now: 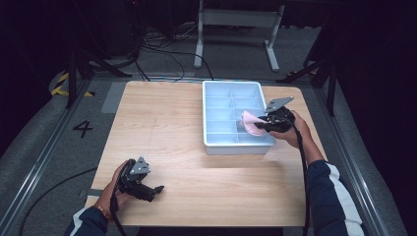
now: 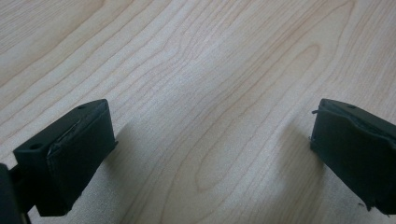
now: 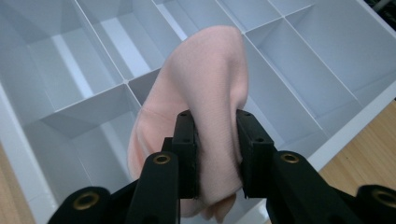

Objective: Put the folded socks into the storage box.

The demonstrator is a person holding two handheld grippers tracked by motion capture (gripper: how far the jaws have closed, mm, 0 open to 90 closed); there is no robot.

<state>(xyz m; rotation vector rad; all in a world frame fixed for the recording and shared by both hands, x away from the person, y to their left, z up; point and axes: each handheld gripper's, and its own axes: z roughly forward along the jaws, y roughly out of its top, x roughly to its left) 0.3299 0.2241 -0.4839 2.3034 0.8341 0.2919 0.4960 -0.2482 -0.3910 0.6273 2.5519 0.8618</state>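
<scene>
A soft pink cloth [image 1: 251, 123] [image 3: 205, 88] hangs folded over the right side of a white divided tray [image 1: 212, 118] [image 3: 28, 182]. My right gripper [image 1: 268, 122] [image 3: 215, 126] is shut on the cloth, its jaws pinching a fold above the tray's compartments. My left gripper [image 1: 156, 189] [image 2: 210, 140] rests low over the bare wooden table [image 1: 162, 123] [image 2: 210, 56] near the front left, jaws wide apart with nothing between them.
The tray has several empty compartments and stands at the table's far right. Cables and a metal frame leg [image 1: 199, 44] lie on the grey floor behind the table. A "4" marking [image 1: 82, 129] is on the floor at left.
</scene>
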